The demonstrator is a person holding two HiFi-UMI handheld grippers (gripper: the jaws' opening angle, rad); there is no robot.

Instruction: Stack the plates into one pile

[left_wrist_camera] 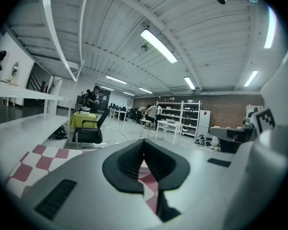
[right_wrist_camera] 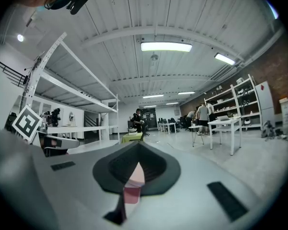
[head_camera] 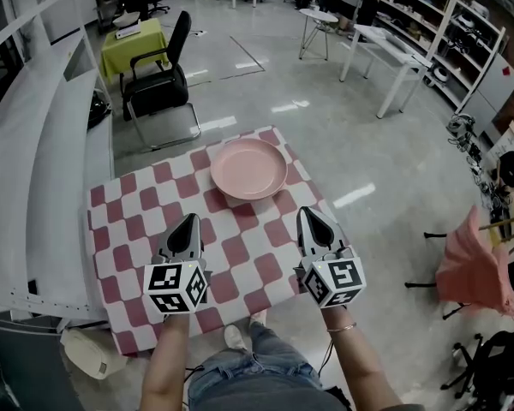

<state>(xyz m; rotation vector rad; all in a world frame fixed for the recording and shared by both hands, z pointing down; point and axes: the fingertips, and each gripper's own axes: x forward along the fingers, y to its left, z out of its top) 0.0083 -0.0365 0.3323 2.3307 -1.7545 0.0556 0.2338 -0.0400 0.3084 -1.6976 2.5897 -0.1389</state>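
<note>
Plainly, only one pink plate pile [head_camera: 248,169] shows on the checked cloth [head_camera: 133,229]. It sits toward the far edge, at about 1 o'clock from the cloth's middle. From above I cannot tell how many plates are in it. No loose plate lies anywhere else on the cloth, so I judge the stacking done, or nearly so.

The left gripper [head_camera: 186,220] hovers at 7 o'clock from the pile and the right gripper [head_camera: 309,213] at 5 o'clock. Both are over the near half of the cloth and well apart from the pile. Each claw is fully closed, pad against pad, with nothing pinched. In the left gripper view only red and white checks show through the slit below the pads. In the right gripper view a pink sliver of the pile shows there, ahead of the pads and not between them.

That even, mirrored hold reads to me as a resting pose. The grippers flank the pile, point roughly level toward 12 o'clock, and leave it untouched, so nothing can nudge it. The pile's place suits this too: it lies between the two lines of reach, so either hand could bring a plate to it without crossing the other.

If another plate were to come, a claw would have to open first. As they stand, closed tips could only push a rim, and a push near the far edge at 12 o'clock could slide the pile off.
</note>
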